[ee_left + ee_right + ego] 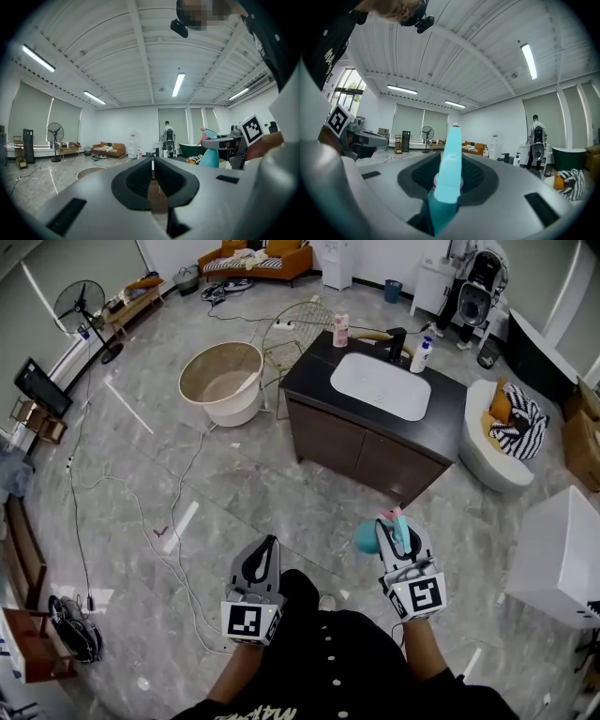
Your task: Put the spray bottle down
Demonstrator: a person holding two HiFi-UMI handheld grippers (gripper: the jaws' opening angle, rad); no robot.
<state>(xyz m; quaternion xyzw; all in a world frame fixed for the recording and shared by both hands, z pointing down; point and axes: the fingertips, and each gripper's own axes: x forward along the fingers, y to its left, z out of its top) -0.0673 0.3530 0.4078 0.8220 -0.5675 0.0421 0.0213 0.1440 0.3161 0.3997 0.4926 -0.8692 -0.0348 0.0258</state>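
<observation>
The spray bottle (365, 536) is teal with a pink nozzle. It is clamped at the neck in my right gripper (395, 528), its body hanging to the left of the jaws above the floor. In the right gripper view the bottle's (449, 161) teal head rises upright between the dark pads of the right gripper (449, 174). My left gripper (269, 546) is held level beside it, jaws together with nothing between them. In the left gripper view the pads of the left gripper (153, 165) nearly touch, and the spray bottle (209, 153) shows at the right.
Ahead stands a dark vanity (314, 371) with a white sink (380, 385), a pink bottle (340, 329) and a white pump bottle (422, 354). A round beige tub (223, 381) sits left, a white seat (497, 460) and white box (561, 554) right. Cables (141, 521) cross the floor.
</observation>
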